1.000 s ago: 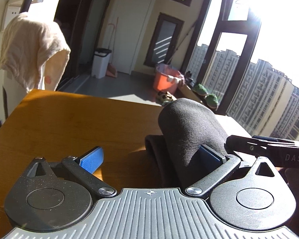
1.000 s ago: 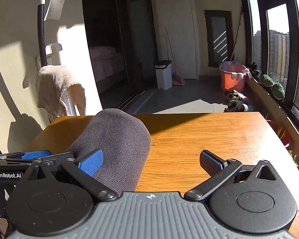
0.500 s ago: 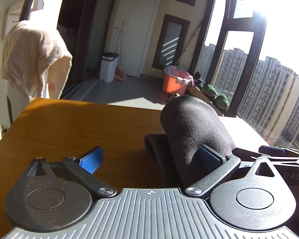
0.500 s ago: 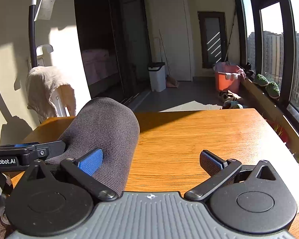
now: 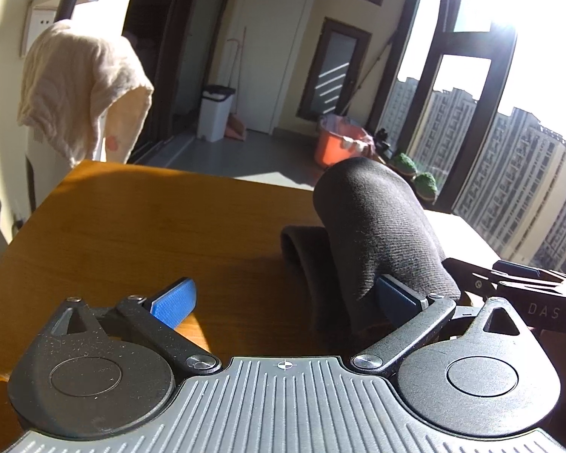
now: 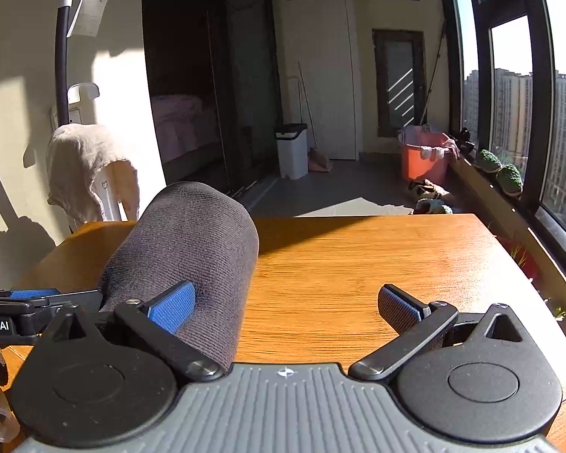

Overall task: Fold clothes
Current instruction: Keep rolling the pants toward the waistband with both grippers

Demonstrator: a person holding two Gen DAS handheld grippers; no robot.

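Tongs L [image 5: 283,296] + R [image 6: 286,302]: both spread wide, gripping nothing.
Dark garment [image 5: 377,226] draped over inner fingers, above tabletop [image 6: 358,256].

orange bucket [image 6: 426,156] right of white bin [image 6: 292,150]; cream towel [image 6: 81,168] left of bin, table [image 6: 377,256] nearer.

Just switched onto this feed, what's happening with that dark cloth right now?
A person is working two handheld grippers on a dark knit garment over a wooden table. The cloth is draped in a hump over the right finger of the left gripper and the left finger of the right gripper. Both sets of jaws stand wide open, so nothing is pinched. A lower layer lies on the table beneath.
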